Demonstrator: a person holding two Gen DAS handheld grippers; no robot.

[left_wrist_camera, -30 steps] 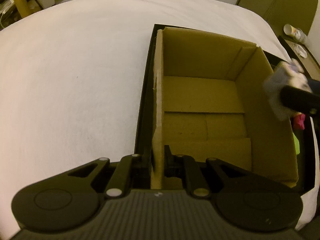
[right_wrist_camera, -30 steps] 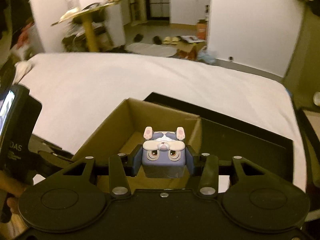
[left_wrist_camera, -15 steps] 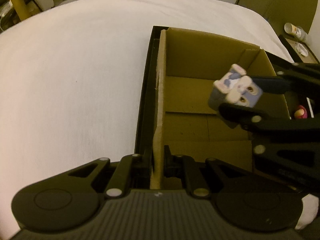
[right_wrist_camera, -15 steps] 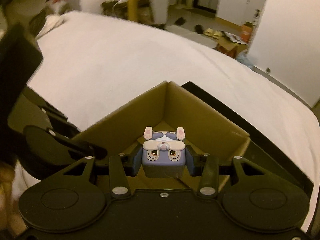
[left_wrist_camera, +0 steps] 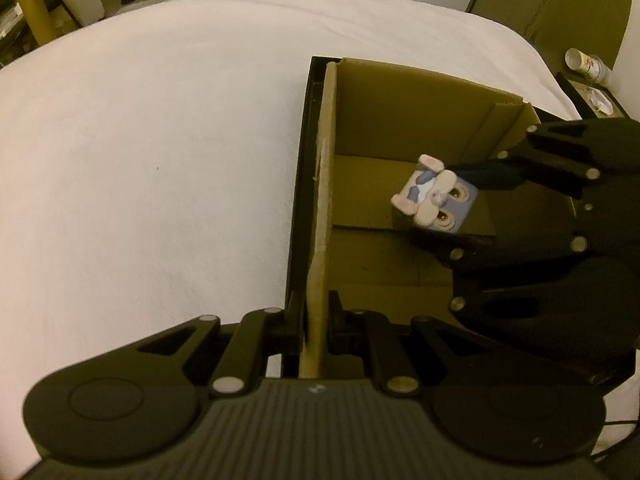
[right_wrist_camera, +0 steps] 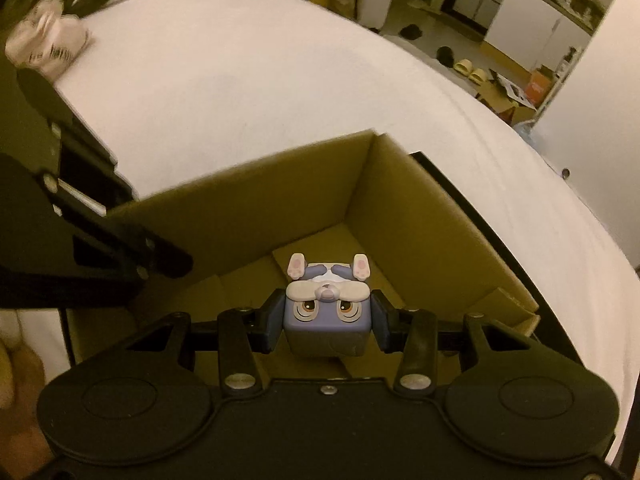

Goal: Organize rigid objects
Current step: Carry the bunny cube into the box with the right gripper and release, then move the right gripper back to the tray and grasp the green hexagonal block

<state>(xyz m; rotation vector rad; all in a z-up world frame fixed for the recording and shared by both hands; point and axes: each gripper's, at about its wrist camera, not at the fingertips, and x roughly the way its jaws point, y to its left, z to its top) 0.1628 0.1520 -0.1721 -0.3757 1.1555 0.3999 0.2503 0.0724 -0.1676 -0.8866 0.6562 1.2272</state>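
Observation:
An open cardboard box [left_wrist_camera: 400,96] stands on a white-covered table, on a black tray. My left gripper [left_wrist_camera: 316,320] is shut on the box's near left wall. My right gripper [right_wrist_camera: 326,320] is shut on a blue cube toy with a rabbit face [right_wrist_camera: 326,312] and holds it inside the box opening, above the bare floor. In the left wrist view the toy [left_wrist_camera: 436,200] hangs over the box's middle, with the right gripper reaching in from the right. In the right wrist view the box wall [right_wrist_camera: 248,196] runs ahead and the left gripper shows at the left.
The black tray's edge [left_wrist_camera: 300,168] runs along the box's left side. White cloth [left_wrist_camera: 140,160] covers the table all round. Cups [left_wrist_camera: 584,64] stand on a side surface at far right. A white bundle [right_wrist_camera: 44,40] lies at the table's far left.
My right gripper has carried the cube toy from the box's right side over the rim and lower into the box. My left gripper has kept its hold on the box wall.

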